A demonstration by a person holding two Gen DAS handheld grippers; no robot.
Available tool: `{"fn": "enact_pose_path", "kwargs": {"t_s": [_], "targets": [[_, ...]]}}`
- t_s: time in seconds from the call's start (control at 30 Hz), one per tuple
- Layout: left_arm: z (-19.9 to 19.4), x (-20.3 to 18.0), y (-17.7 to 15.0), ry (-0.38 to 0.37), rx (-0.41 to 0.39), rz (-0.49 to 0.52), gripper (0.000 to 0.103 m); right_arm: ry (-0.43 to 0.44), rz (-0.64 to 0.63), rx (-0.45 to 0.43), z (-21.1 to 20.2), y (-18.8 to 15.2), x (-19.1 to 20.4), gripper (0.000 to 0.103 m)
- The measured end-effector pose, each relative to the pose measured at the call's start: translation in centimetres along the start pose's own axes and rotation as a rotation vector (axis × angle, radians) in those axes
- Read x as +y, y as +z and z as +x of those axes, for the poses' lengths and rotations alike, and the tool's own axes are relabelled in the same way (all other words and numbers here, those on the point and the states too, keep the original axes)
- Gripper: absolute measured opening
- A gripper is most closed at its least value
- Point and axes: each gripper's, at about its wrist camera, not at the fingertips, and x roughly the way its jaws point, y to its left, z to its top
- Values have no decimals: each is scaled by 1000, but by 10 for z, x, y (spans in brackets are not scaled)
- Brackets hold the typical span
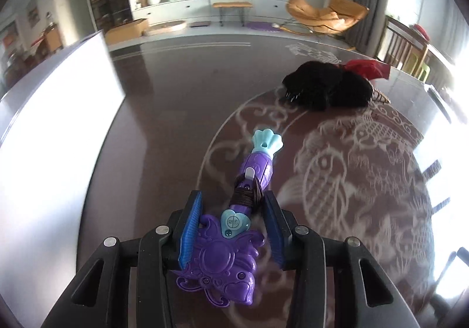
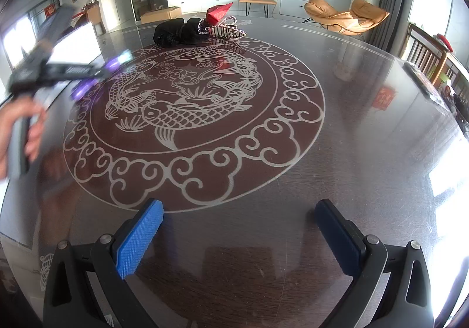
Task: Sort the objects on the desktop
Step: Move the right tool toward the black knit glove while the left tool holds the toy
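Note:
My left gripper (image 1: 231,201) is shut on a purple toy hair tool (image 1: 234,222) with a light-blue shell tip and brown thread wound round its shaft, held above the dark table (image 1: 176,111). In the right wrist view the left gripper (image 2: 96,71) appears blurred at the left with the purple toy (image 2: 117,62) in it. A black hairpiece (image 1: 328,87) with a comb lies further back, next to a red box (image 1: 366,68). My right gripper (image 2: 239,210) is open and empty above the table's near side.
A white board (image 1: 55,152) stands at the table's left. The black hairpiece (image 2: 178,30), red box (image 2: 218,14) and a beaded hair ornament (image 2: 228,30) sit at the far edge. A fish-pattern medallion (image 2: 193,111) covers the table's centre. A dark flat item (image 2: 425,84) lies at the right edge.

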Motion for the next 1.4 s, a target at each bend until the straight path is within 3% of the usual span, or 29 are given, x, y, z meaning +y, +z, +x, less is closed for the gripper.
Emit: {"fn": "enact_pose_path", "kwargs": {"t_s": [0.17,0.2,0.23,0.27,0.37,1.23,1.33,1.4], "targets": [[-27,6,-42,1,-22,10,45,0,0,0,0,0,0,103],[-28,7,-44,8,-26,12,58,0,0,0,0,0,0,103],[-27,9,-47,23,-29,2,84,0,0,0,0,0,0,103],[-24,13,-47,29,-3,-21,94,0,0,0,0,0,0,103],[-20,17,-44,22,21,-44,103,0,0,0,0,0,0,103],[-18,16,-49,16,21,-22,103,15,-3,-4,-3,-1,1,103],[-19,17,-48,15,20,-22,103,115,-81,17,5,17,11,102],[-19,17,-49,16,21,-23,103,65,-193,9,12,50,34,97]]}}
